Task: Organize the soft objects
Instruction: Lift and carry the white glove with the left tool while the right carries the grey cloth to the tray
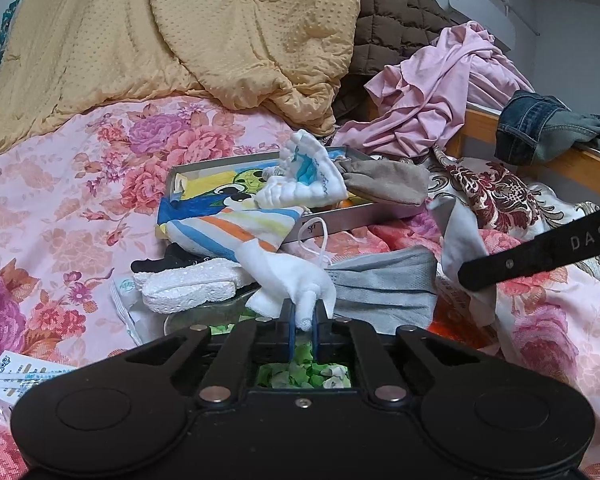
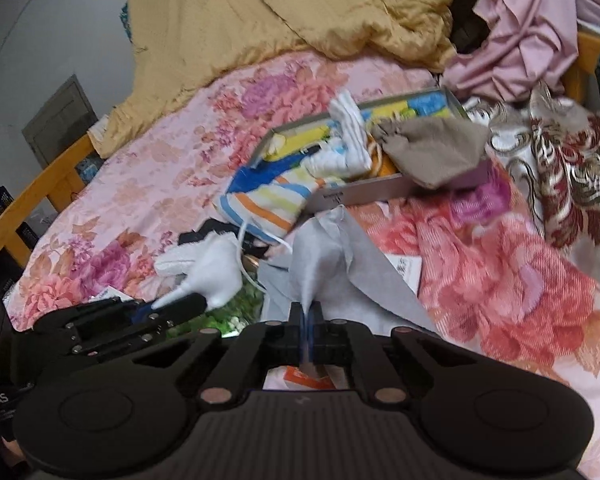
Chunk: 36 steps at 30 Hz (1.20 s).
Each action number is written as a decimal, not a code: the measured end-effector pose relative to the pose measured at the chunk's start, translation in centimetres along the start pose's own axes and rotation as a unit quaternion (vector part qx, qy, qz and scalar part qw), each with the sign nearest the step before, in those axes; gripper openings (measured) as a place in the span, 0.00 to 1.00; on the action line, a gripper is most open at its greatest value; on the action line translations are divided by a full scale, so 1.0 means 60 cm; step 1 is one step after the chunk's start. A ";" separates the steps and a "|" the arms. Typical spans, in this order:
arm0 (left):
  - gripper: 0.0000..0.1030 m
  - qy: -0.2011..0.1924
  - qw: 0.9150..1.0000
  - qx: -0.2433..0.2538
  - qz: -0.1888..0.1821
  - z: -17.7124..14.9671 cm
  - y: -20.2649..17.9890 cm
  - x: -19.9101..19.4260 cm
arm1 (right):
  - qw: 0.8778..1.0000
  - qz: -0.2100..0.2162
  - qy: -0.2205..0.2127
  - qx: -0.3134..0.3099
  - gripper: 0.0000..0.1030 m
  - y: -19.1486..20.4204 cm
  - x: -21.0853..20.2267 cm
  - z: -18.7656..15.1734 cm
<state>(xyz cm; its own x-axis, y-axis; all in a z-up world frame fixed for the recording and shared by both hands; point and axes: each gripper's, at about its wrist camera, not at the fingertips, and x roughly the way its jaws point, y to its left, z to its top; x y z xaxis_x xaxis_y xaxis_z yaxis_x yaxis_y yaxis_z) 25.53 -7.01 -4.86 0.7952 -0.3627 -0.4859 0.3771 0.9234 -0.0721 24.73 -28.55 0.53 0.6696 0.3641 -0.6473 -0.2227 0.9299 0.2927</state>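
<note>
My left gripper [image 1: 303,316] is shut on a white cloth [image 1: 288,276], held just above the bed; it also shows in the right wrist view [image 2: 208,272]. My right gripper [image 2: 308,316] is shut on a grey cloth [image 2: 320,256], lifted in a peak; in the left wrist view the grey cloth [image 1: 460,240] hangs from the right gripper's finger [image 1: 540,254]. A grey face mask [image 1: 384,284] lies between them. A metal tray [image 1: 364,216] ahead holds a striped cloth [image 1: 236,228], a white-and-blue cloth [image 1: 308,176] and a tan cloth [image 1: 384,182].
The bed has a pink floral sheet [image 1: 60,184]. A yellow quilt [image 1: 180,32], brown quilted cover [image 1: 392,12] and pink garment [image 1: 440,92] pile at the back. Jeans [image 1: 540,128] hang on the wooden rail [image 1: 572,164]. White foam [image 1: 188,284] and packets [image 1: 16,372] lie at the left.
</note>
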 end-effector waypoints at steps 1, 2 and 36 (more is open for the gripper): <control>0.07 0.000 1.000 -0.001 -0.001 0.000 0.000 -0.001 | 1.000 0.004 -0.007 -0.002 0.02 0.001 -0.004 0.001; 0.06 0.000 1.000 -0.002 -0.002 0.000 -0.001 -0.003 | 1.000 0.008 -0.013 -0.002 0.02 0.002 -0.007 0.002; 0.06 -0.069 0.996 -0.055 -0.015 0.130 0.016 -0.077 | 0.980 0.065 -0.178 -0.056 0.01 0.089 -0.058 0.145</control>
<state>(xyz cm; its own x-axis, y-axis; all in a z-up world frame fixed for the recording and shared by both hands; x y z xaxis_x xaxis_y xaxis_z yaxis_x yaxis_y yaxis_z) 25.93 -5.42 4.12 0.8454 -0.3964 -0.3580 0.3528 0.9177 -0.1828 27.41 -25.29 10.48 0.8311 0.4568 -0.3171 -0.3853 0.8843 0.2638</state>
